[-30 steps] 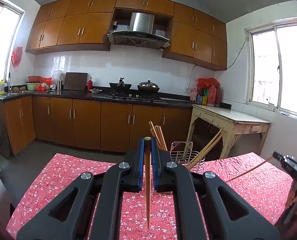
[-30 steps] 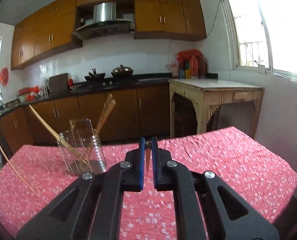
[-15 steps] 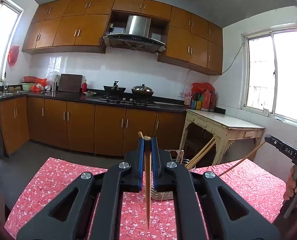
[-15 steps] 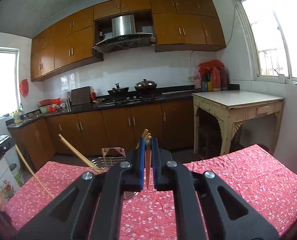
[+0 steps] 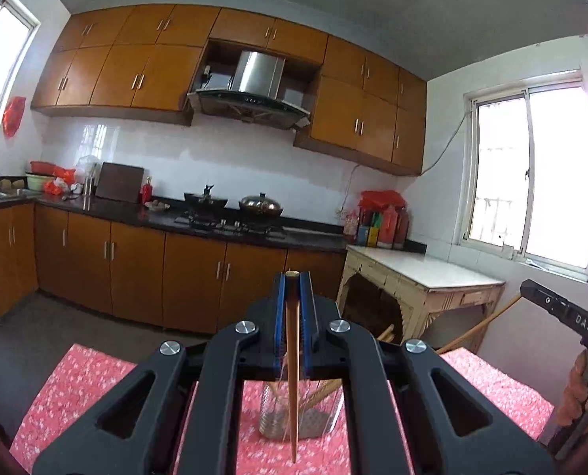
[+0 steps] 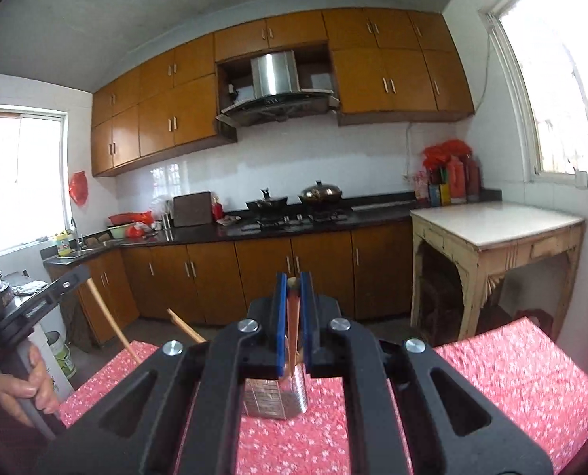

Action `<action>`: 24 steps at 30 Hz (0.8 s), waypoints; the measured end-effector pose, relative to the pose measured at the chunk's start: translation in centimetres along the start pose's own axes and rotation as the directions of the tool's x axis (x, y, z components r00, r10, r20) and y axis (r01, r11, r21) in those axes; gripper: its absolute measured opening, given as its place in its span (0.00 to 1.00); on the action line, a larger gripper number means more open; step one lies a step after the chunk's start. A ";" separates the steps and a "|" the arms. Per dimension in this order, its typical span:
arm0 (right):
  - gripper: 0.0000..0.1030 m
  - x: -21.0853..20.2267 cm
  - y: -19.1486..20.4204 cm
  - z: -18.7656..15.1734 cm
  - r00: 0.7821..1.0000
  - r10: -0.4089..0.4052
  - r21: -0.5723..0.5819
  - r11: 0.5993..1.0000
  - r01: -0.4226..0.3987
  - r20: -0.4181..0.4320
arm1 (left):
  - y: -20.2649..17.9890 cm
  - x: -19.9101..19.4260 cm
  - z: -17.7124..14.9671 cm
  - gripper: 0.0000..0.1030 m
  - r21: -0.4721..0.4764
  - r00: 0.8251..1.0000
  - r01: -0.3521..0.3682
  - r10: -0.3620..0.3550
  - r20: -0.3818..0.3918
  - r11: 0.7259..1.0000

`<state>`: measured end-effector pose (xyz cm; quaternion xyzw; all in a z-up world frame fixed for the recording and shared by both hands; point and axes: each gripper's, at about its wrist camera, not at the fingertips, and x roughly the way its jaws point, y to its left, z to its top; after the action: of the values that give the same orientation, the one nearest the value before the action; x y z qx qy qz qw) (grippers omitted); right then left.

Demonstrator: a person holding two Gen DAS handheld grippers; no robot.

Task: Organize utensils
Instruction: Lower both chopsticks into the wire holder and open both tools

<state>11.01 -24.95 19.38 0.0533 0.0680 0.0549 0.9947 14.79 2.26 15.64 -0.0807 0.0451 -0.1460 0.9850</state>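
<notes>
L gripper (image 5: 293,277) clamped on chopstick (image 5: 292,376), R gripper (image 6: 293,277) clamped on second chopstick (image 6: 293,328); both above wire holder (image 6: 276,399) on red floral tablecloth (image 6: 503,372).

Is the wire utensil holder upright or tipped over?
Upright: the wire holder stands on its base on the red tablecloth, chopsticks leaning inside.

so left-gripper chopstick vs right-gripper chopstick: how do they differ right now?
The left gripper chopstick shows a long run below the pads, its tip crossing the wire holder in view. The right gripper chopstick shows only a short run, ending above the holder. The left one looks plain light wood; the right one reddish, with a pale rounded end. Both are clamped upright between blue pads, above the red floral cloth.
</notes>
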 end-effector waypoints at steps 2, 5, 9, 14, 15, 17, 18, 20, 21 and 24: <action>0.07 0.6 0.5 0.9 1.000 0.011 -0.002 1.000 -0.011 0.000 | -0.5 0.8 0.9 0.07 -0.009 1.000 0.004 -0.004 0.006 1.000; 0.07 2.4 0.9 2.1 1.000 0.026 0.004 1.000 -0.026 -0.012 | -1.2 2.1 2.1 0.07 -0.012 1.000 -0.008 0.009 0.025 1.000; 0.07 5.5 1.1 2.8 0.999 0.022 0.005 1.000 -0.022 -0.033 | -2.1 4.2 3.2 0.07 0.001 0.997 -0.056 0.056 0.060 0.998; 0.07 9.9 0.9 1.9 0.994 0.040 0.025 0.999 -0.037 -0.107 | -2.7 7.5 3.1 0.07 0.005 0.988 -0.125 0.124 0.094 0.992; 0.07 10.7 0.8 1.6 0.991 0.047 0.032 0.999 -0.043 -0.125 | -2.7 7.9 2.9 0.07 0.007 0.987 -0.133 0.132 0.093 0.991; 0.07 12.7 0.7 1.0 0.984 0.055 0.037 0.998 -0.050 -0.167 | -2.4 9.8 2.0 0.07 0.003 0.986 -0.152 0.151 0.077 0.988; 0.07 13.3 0.8 0.5 0.982 0.056 0.036 0.998 -0.050 -0.180 | -2.3 10.7 1.5 0.07 0.005 0.984 -0.167 0.166 0.066 0.986; 0.07 15.2 0.8 -0.4 0.973 0.059 0.032 0.998 -0.053 -0.221 | -1.9 11.9 0.8 0.07 0.003 0.983 -0.176 0.176 0.043 0.984; 0.07 15.9 0.8 -0.8 0.970 0.061 0.033 0.998 -0.055 -0.234 | -1.6 12.4 0.3 0.07 0.001 0.982 -0.186 0.186 0.029 0.983; 0.07 18.2 0.8 -1.9 0.958 0.073 0.046 0.997 -0.063 -0.276 | -0.8 14.1 -1.1 0.07 -0.006 0.980 -0.197 0.197 -0.014 0.980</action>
<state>28.56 -21.87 15.23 0.0659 0.2061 0.0946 0.9717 27.90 -2.84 13.75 -0.0783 0.0601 -0.0483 0.9939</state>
